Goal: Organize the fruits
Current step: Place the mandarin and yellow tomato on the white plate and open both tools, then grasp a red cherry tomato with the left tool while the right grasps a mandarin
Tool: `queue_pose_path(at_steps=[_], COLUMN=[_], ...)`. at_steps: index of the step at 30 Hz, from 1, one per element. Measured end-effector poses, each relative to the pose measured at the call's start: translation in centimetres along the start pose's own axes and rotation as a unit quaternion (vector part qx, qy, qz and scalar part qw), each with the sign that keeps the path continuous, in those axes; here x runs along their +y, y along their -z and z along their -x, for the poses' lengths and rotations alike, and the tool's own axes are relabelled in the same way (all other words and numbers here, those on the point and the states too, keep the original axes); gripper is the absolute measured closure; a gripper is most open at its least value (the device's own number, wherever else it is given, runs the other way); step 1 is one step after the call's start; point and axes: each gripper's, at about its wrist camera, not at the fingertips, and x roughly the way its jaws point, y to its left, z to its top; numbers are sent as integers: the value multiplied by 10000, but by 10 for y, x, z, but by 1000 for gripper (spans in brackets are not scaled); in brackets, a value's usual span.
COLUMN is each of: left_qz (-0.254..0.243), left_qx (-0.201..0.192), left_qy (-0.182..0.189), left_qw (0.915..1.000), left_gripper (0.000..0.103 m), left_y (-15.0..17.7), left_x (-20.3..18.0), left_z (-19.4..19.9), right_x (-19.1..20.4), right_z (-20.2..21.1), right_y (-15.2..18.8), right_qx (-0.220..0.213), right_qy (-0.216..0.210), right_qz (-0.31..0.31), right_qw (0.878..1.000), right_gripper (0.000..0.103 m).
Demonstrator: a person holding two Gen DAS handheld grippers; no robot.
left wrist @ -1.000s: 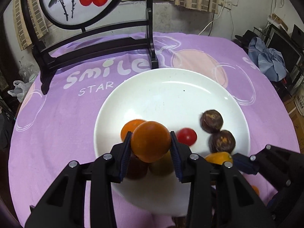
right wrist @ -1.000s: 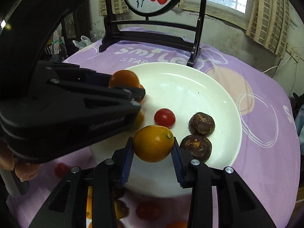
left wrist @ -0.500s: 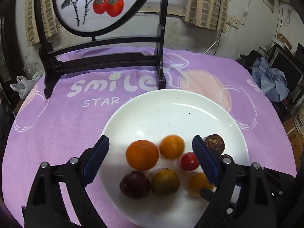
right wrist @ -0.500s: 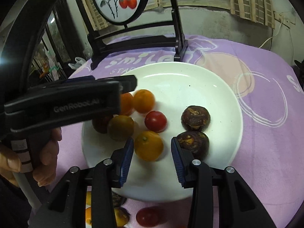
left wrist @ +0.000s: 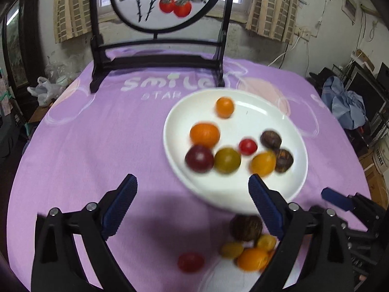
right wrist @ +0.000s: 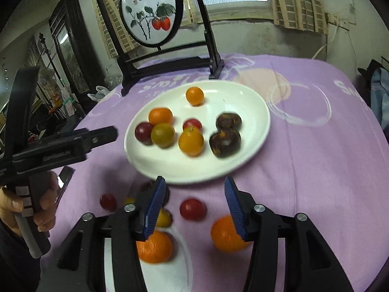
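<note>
Both grippers withdrawn; purple tablecloth (left wrist: 97, 146) bared.

The tablecloth (right wrist: 316, 158) is lilac, printed with white lettering, white rings and pale pink circles. On the plain white plate (right wrist: 243, 155) lie orange citrus fruits (right wrist: 191, 141), a red cherry tomato (right wrist: 192, 124), a dark purple plum (right wrist: 143, 132), an olive-green fruit (right wrist: 162, 135) and two mottled brown fruits (right wrist: 225, 141). The far black-framed screen (left wrist: 167, 2) shows red fruits, green leaves and dark stems on white.

plate (right wrist: 255, 131): white, eight fruits | loose fruits (right wrist: 193, 209): on cloth, near plate
</note>
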Motion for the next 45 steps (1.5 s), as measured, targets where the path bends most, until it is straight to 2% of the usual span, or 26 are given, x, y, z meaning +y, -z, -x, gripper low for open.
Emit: queue_pose_path(at_steps=[4, 7, 11, 14, 17, 21, 30, 31, 32, 36, 42, 45], left_qz=[79, 38, 135, 175, 123, 26, 303, 319, 326, 244, -30, -41], left_qx=[120, 136, 177, 394, 372, 374, 579, 616, 638, 619, 617, 593], left_qy=[8, -22, -46, -155, -57, -117, 60, 75, 87, 61, -70, -265], left_qw=[9999, 9999, 9997, 9989, 9992, 9992, 9978, 9976, 9974, 9978, 9981, 9979], left_gripper=[13, 13, 12, 12, 12, 12, 12, 12, 12, 12, 12, 12], left_y=[35, 53, 70, 80, 89, 94, 101, 102, 102, 104, 107, 105], left_x=[7, 9, 16, 19, 21, 23, 42, 43, 43, 39, 29, 30], left_z=[11, 18, 19, 13, 16, 14, -4, -6, -7, -6, -10, -9], right_x=[0, 7, 18, 24, 29, 41, 65, 67, 68, 65, 36, 28], right_z=[4, 11, 17, 20, 17, 4, -26, -27, -27, -22, -6, 0], right_y=[27, 41, 53, 62, 70, 75, 71, 70, 69, 70, 72, 76], right_qx=[215, 270, 290, 327, 407, 572, 831, 765, 745, 601, 497, 441], right_qy=[70, 83, 132, 144, 190, 269, 271, 353, 392, 401, 348, 425], right_qz=[8, 161, 308, 376, 499, 698, 1005, 1050, 1046, 951, 486, 403], right_qw=[9997, 9995, 9990, 9987, 9977, 9956, 9911, 9909, 9909, 9928, 9970, 9973], right_gripper=[50, 44, 44, 44, 44, 44, 44, 60, 60, 60, 60, 60])
